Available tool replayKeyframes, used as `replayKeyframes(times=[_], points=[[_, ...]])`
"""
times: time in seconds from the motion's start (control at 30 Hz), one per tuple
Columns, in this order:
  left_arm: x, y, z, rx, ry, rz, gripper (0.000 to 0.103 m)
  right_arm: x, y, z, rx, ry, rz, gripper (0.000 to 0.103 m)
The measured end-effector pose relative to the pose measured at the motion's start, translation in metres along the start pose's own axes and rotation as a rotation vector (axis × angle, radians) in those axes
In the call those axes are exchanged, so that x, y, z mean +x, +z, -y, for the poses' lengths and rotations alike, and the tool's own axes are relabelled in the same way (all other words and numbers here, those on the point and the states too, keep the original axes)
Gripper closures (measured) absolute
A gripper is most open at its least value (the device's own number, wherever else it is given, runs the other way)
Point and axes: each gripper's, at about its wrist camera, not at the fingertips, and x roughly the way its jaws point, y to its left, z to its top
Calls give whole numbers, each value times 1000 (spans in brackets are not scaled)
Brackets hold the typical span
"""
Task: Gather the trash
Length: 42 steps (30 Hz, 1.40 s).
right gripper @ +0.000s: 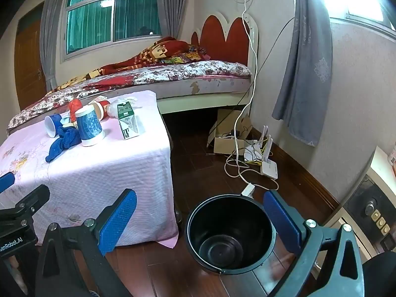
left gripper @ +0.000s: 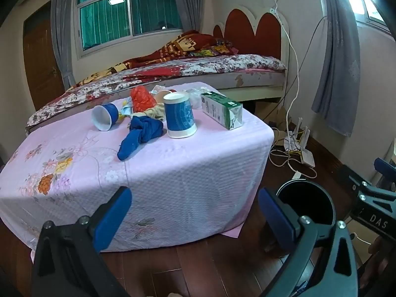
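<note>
Nearest: left hand-held gripper (left gripper: pixel 194 212) and right hand-held gripper (right gripper: pixel 200 219) both spread wide, empty; the right one's body reads "DAS". Black bucket (right gripper: pixel 230 232) on floor, right of tabletop (left gripper: pixel 173 173). Farther, on tabletop: blue cloth (left gripper: pixel 141 133), upright blue cup (left gripper: pixel 180 115), tipped cup (left gripper: pixel 105 116), green carton (left gripper: pixel 221 110), print unreadable.

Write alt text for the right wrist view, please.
The open right gripper hangs empty over a wooden floor, an empty black bucket between its fingers in view. To the left, a pink-clothed table carries paper cups, a green carton and a blue cloth.
</note>
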Motion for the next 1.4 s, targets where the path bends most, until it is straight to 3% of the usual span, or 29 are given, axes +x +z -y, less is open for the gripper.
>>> replayKeyframes(times=[1.4], points=[[1,-7,-3,-2,-2,-4,1,-2,2,-5,-4,-1,6,0]])
